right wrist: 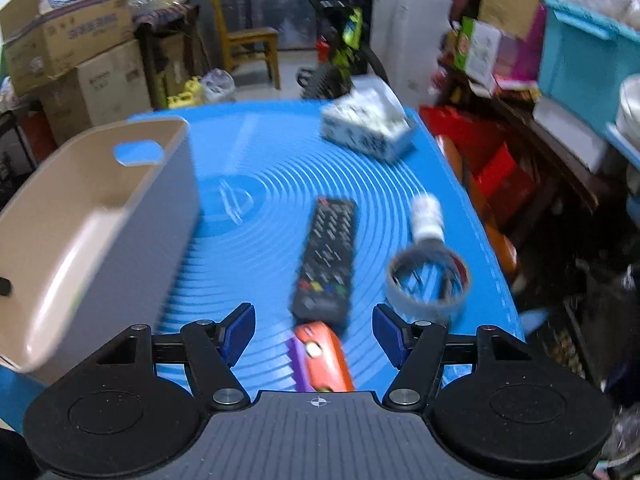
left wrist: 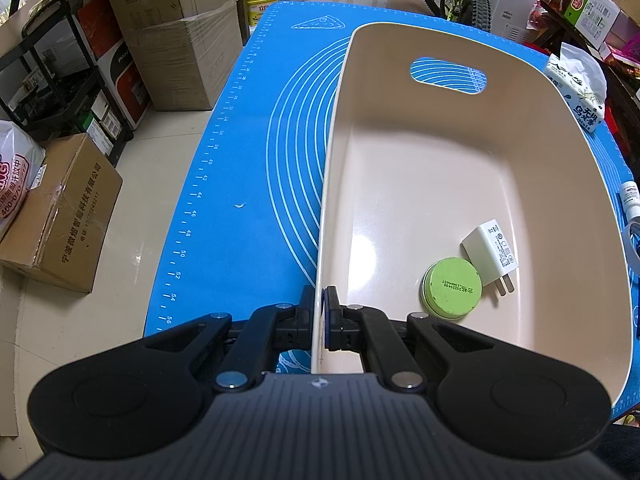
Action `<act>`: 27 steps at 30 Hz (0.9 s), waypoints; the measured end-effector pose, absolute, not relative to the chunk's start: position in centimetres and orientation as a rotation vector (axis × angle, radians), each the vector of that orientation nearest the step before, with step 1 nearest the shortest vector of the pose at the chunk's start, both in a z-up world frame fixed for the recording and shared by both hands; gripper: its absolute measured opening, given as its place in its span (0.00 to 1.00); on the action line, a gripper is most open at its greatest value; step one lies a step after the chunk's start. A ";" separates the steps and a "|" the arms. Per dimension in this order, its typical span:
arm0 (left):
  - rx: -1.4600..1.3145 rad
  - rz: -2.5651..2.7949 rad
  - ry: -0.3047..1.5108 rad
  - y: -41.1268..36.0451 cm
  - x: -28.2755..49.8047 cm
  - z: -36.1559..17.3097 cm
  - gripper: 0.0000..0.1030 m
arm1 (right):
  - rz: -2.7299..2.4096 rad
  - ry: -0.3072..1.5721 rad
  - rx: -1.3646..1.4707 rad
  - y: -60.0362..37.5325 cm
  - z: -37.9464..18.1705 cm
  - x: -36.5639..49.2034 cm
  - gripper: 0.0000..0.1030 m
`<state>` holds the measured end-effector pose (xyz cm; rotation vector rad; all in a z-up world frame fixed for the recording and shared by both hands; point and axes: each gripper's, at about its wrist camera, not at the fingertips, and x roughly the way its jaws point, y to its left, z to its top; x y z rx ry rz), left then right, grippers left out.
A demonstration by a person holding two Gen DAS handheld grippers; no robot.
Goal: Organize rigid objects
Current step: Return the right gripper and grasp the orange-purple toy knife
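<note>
So the left gripper point(left wrist: 323, 312) is clamped tight on the near wall of the beige bin point(left wrist: 420, 60), one finger inside and one outside, basically pinning it to the blue mat point(left wrist: 240, 160). Down in the lower right of the bin's floor sit a green round tin point(left wrist: 451, 286) and a white plug charger point(left wrist: 491, 251), touching each other. In the right wrist view the right gripper point(right wrist: 314, 334) has its jaws spread wide with nothing held, and the whole frame is smeared, so it looks mid-swing. Stuff not yet binned: the black remote point(right wrist: 326, 258) in the middle of the frame, an orange and purple object point(right wrist: 322, 356) right under the jaws at bottom centre with its tip touching or overlapping the remote's near end (can't tell which), a roll of tape point(right wrist: 428, 280) to the right, and a small white bottle point(right wrist: 428, 216) just above it. My worry: going for the orange thing at that speed could clip the remote and skid it, or the jaws could catch both. The tape sits near the mat's right edge too, so a nudge might send it off.
</note>
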<state>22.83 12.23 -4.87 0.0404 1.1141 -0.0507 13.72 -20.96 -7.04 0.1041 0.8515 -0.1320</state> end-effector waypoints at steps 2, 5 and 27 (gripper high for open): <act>0.040 -0.051 1.114 12.2 22.8 -4.9 0.05 | -0.137 0.863 0.130 -21.7 -8.2 13.5 0.70; 0.040 -0.051 1.114 12.2 22.8 -4.9 0.06 | -0.133 0.879 0.134 -22.1 -9.6 13.5 0.70; 0.040 -0.051 1.114 12.2 22.8 -4.9 0.06 | -0.084 0.900 0.025 -19.9 -13.6 14.6 0.49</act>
